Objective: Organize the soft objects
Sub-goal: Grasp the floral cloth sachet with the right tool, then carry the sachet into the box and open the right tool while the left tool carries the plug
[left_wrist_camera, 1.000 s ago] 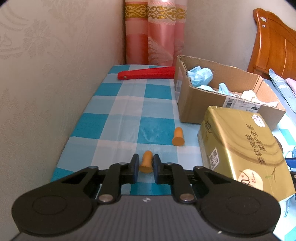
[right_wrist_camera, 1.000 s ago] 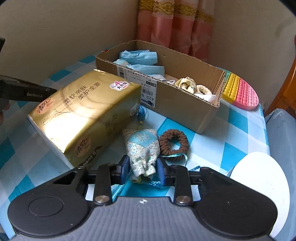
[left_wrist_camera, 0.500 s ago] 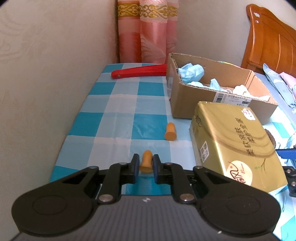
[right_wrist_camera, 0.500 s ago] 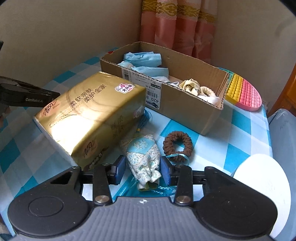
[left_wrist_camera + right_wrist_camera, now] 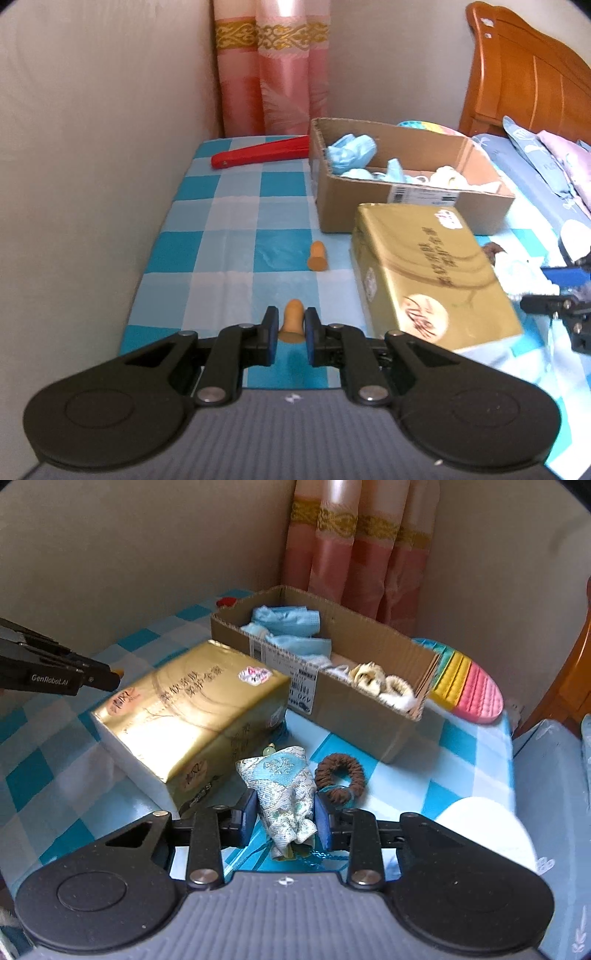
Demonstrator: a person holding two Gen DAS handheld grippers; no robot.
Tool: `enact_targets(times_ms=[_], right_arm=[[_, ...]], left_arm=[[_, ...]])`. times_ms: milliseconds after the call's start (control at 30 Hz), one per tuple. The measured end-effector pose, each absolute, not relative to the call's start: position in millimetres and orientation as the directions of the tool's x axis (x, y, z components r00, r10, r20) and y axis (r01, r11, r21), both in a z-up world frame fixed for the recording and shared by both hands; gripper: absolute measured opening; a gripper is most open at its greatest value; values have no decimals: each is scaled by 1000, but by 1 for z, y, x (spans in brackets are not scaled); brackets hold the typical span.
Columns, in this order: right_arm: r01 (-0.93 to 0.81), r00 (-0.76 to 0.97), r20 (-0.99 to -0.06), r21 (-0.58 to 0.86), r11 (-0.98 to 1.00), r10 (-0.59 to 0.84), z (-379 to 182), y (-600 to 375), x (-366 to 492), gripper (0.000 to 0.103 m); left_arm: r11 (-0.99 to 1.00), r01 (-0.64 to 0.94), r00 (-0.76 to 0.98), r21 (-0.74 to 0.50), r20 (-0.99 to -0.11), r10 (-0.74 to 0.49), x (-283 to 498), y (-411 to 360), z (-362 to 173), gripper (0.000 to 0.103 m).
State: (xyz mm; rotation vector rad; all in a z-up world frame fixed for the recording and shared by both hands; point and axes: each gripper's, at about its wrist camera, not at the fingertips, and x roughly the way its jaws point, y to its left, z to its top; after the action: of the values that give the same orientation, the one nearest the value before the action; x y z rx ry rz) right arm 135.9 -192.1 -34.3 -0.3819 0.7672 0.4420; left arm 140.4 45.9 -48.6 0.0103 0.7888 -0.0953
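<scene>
Checked tablecloth (image 5: 461,753); "GenRobot.AI" on left hand-held gripper (image 5: 110,677).

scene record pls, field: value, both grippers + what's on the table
left gripper: shut on an orange earplug, lifted off the cloth
right gripper: shut on a brocade sachet
second earplug: lying on the checked cloth
cardboard box: open, holds blue masks and cream scrunchies
tissue pack: gold, in front of the box
brown scrunchie: on the cloth, right of the sachet
red fan: folded, behind the box's left end
</scene>
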Motion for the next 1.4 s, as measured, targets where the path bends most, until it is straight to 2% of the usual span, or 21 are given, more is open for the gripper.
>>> enact_targets(times_ms=[467,933,1233,1400], right_arm=[[-523,700,-668,-235,820,255,19,-204,126,38],[-599,708,-615,-261,757,348,70,-192,202,38],[-659,672,-635,-276,700,382,73,-173,270,38],[-716,626,-662,-276,642,413,53,-165,299,39]], left_arm=[[993,114,734,-28,-671,-104,110,43,-16,13],[991,126,735,-32,-668,-116,114,37,-5,13],[995,99,733,-27,-674,-91,122,37,-9,13],[996,89,725,-15,-684,-76,128,37,-12,13]])
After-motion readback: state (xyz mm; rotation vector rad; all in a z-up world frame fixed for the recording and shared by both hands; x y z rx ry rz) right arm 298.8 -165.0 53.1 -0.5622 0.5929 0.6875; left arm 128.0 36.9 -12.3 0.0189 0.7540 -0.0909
